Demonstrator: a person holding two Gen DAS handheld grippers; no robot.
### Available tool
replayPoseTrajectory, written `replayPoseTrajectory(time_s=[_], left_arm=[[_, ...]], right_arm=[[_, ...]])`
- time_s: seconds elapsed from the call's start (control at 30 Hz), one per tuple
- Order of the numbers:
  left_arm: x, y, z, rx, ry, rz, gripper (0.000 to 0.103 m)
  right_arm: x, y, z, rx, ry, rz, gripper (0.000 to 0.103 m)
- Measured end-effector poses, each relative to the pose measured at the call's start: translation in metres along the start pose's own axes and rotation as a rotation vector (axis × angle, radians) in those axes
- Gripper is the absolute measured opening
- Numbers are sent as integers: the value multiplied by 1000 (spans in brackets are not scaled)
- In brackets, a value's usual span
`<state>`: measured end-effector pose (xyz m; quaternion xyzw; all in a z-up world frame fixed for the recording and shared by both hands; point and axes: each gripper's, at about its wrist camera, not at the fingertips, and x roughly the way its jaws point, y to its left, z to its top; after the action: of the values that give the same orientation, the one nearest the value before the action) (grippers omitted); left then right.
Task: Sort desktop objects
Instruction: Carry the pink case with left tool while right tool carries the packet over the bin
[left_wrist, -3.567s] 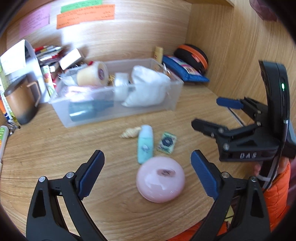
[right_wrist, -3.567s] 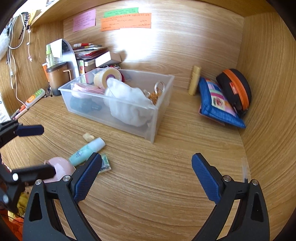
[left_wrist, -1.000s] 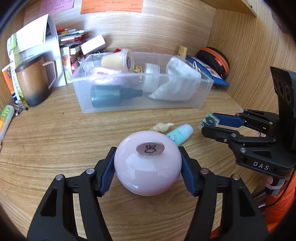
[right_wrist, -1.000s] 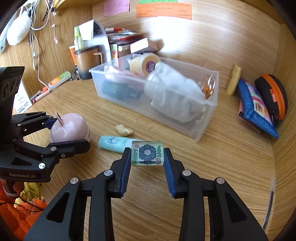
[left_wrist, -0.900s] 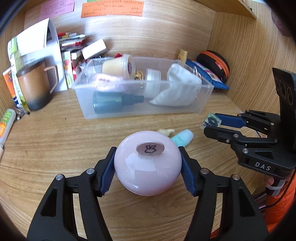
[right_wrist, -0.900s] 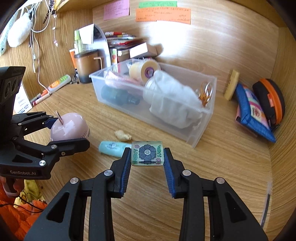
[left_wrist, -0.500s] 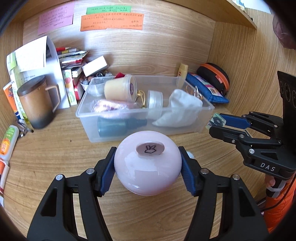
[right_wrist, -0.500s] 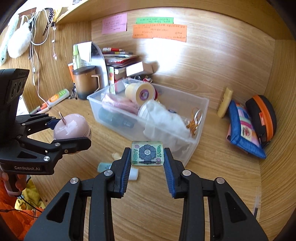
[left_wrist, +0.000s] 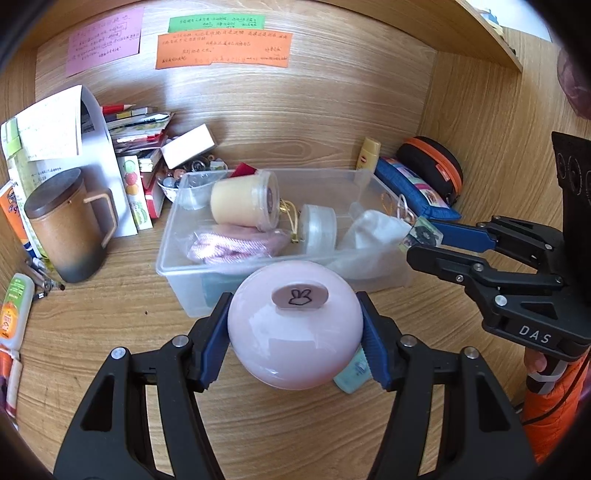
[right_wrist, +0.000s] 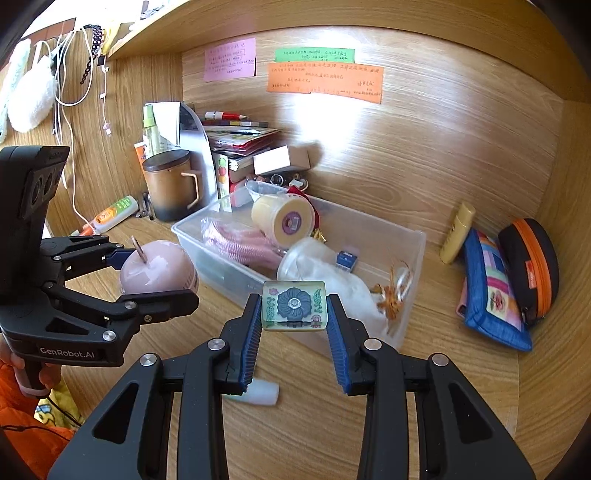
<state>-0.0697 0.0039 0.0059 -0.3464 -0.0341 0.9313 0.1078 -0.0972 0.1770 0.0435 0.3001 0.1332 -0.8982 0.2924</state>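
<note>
My left gripper (left_wrist: 295, 343) is shut on a round pink container (left_wrist: 294, 325) with a bunny tab, held above the desk in front of the clear plastic bin (left_wrist: 173, 258). My right gripper (right_wrist: 294, 314) is shut on a small square flower-patterned tile (right_wrist: 294, 305), held over the bin's (right_wrist: 413, 254) near wall. Each gripper shows in the other's view: the right one (left_wrist: 424, 240) with the tile (left_wrist: 424, 235), the left one (right_wrist: 147, 273) with the pink container (right_wrist: 159, 267). A mint tube (left_wrist: 352, 374) lies on the desk below, also in the right wrist view (right_wrist: 258, 395).
The bin holds a tape roll (left_wrist: 243, 203), a pink bundle (left_wrist: 236, 247), a white bag (right_wrist: 332, 288) and other items. A brown mug (left_wrist: 68, 225), books (right_wrist: 240, 136) and a white box (left_wrist: 188, 146) stand at back left. A blue pouch (right_wrist: 491, 291) and black-orange case (right_wrist: 528, 266) lie right.
Both grippers have risen and moved forward toward the bin with their objects still held. The mint tube and shell on the desk have slipped below and behind the grippers.
</note>
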Motion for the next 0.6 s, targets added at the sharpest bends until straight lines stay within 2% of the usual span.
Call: replayPoseTrajectory(time_s=[0.4,0.6], left_arm=[[-4,36,32,-35,-48,21,63],[8,47,43,-43,-40,4,63]], right_arm=[[33,12,28,-36,12,43,31],[54,15,36,-43,43,47,31]])
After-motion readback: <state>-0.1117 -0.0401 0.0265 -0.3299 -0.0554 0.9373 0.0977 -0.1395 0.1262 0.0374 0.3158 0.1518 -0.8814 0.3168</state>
